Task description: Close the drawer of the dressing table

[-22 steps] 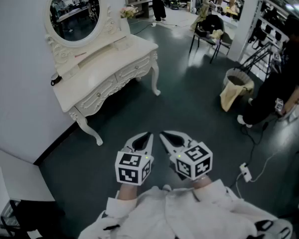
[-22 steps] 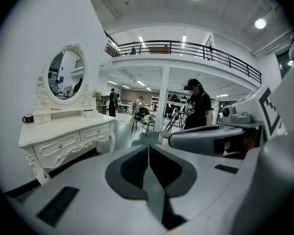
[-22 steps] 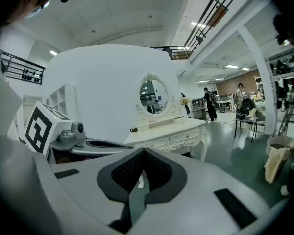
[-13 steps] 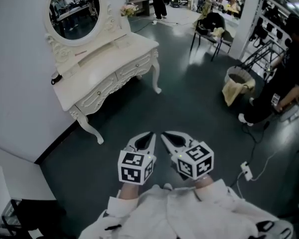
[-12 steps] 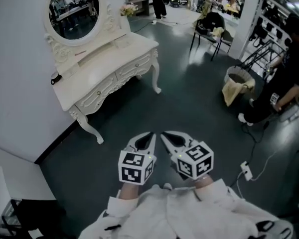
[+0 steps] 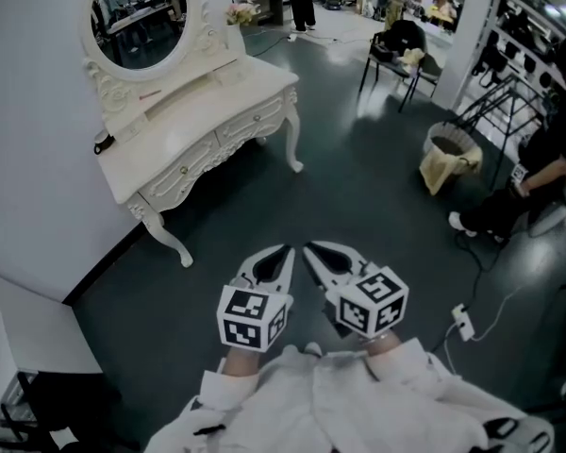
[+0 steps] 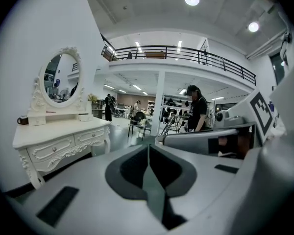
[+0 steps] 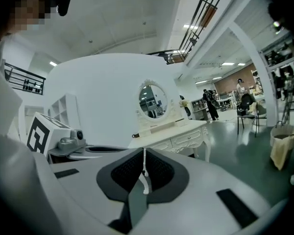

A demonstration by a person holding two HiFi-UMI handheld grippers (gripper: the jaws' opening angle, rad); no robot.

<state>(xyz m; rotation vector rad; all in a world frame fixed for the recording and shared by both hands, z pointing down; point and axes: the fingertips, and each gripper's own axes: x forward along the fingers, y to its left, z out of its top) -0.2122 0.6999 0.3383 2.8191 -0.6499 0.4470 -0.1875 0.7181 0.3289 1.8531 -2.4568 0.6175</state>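
The white dressing table (image 6: 184, 125) with its oval mirror (image 6: 137, 8) stands against the wall at the upper left. Its two drawer fronts (image 6: 184, 170) look flush with the carved apron. Both grippers hang close to the person's body, well short of the table and over the dark floor. The left gripper (image 6: 281, 253) is shut with nothing between its jaws, and so is the right gripper (image 6: 313, 250) beside it. In the left gripper view the table (image 7: 63, 131) lies far left of the shut jaws. In the right gripper view the table (image 8: 176, 133) shows beyond the jaw tips.
A black chair (image 6: 401, 50) stands at the back. A round bin with a yellow cloth (image 6: 448, 159) and a person in black (image 6: 538, 177) are at the right. A power strip with cable (image 6: 462, 321) lies on the floor. A small black object (image 6: 102, 142) sits on the table's left end.
The head view has shifted slightly, so the table sits a little higher and further left. Both grippers stay shut, side by side, in the same place.
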